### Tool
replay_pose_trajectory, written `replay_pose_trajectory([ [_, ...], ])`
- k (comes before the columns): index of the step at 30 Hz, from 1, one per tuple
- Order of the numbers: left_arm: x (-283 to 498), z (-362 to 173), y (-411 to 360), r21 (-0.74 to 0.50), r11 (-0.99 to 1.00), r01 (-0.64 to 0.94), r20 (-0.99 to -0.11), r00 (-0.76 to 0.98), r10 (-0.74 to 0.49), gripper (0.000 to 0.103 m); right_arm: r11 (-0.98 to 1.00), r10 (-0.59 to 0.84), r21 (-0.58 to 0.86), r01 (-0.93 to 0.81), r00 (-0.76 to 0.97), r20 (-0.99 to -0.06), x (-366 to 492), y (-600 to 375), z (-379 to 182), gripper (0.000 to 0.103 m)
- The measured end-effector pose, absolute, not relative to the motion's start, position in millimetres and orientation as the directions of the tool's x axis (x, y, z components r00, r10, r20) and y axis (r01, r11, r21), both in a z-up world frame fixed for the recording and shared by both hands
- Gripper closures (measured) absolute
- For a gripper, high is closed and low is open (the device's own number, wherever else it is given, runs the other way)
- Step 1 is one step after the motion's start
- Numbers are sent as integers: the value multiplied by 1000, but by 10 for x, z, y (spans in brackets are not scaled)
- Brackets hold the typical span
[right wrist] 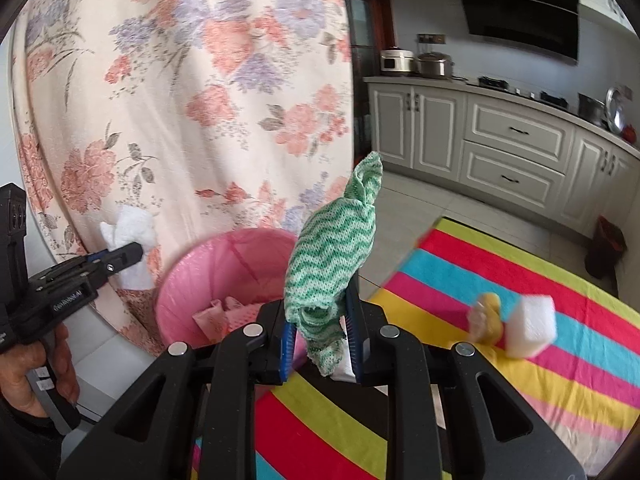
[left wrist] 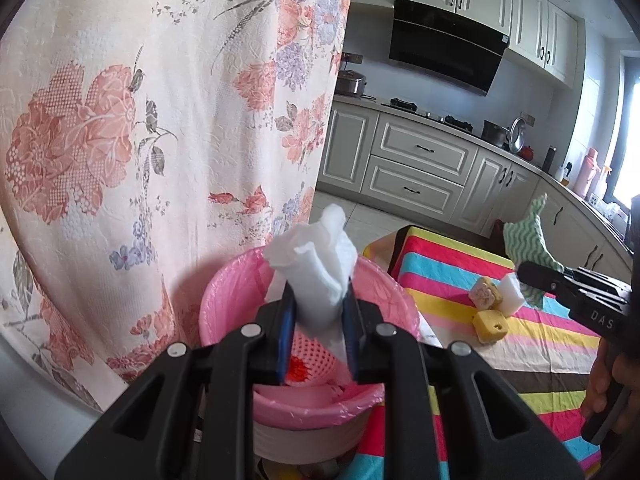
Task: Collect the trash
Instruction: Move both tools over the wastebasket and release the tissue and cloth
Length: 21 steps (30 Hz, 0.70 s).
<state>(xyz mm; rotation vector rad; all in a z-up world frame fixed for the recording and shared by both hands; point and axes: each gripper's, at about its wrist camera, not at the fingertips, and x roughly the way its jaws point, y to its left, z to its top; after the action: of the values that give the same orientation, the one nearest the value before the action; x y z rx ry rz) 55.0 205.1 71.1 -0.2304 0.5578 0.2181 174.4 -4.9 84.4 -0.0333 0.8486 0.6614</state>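
— Trash first: where is it?

— A crumpled white paper towel [left wrist: 316, 268] is clamped between the blue pads of the left tool [left wrist: 318, 334], held upright above the pink-lined trash bin [left wrist: 224, 296]. A green-and-white wavy cloth [right wrist: 332, 264] stands pinched in the right tool [right wrist: 320, 350], whose pads are clenched on its lower part.

— What else is there to gather?

— Two yellowish sponge cubes [left wrist: 489, 312] and a white foam block [left wrist: 513, 291] sit together on the striped tabletop [left wrist: 540, 344]. In the right wrist view they are smeared by motion blur, so their shapes are hard to make out.

— What is hidden?

— The bin's base is cut off behind the left tool's black body. Inside it I can see a pink perforated piece and a red spot, but cannot tell what they are. Each tool blocks the lower middle of its own view.

— And the room?

— A floral curtain [left wrist: 160, 128] hangs just behind the bin, filling the left side. Beyond it is a kitchen: pale cabinets [left wrist: 420, 160], a black range hood [left wrist: 444, 52], pots on the counter, a light tiled floor. The tabletop cloth runs in pink, cyan, yellow, red and lime stripes.
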Motion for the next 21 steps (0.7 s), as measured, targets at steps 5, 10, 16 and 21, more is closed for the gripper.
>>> replay_pose_trajectory([
  [5,647,766,2193,-145,951,-273,-537,829,156,82,770,556,231,-594,449,-699,1857,323,890,82],
  [10,765,764,2296,-139,948,-286,-539,825,170,82,745,576,246,-621,411,-707,1973,629,814,81],
  [16,864,719,2414,-139,942,-306,-546,817,185,81,724,586,249,-644,382,-715,2107,867,716,81],
  [21,944,685,2477,-143,937,-319,-551,812,192,76,710,586,240,-663,366,-723,2196,1003,659,77],
])
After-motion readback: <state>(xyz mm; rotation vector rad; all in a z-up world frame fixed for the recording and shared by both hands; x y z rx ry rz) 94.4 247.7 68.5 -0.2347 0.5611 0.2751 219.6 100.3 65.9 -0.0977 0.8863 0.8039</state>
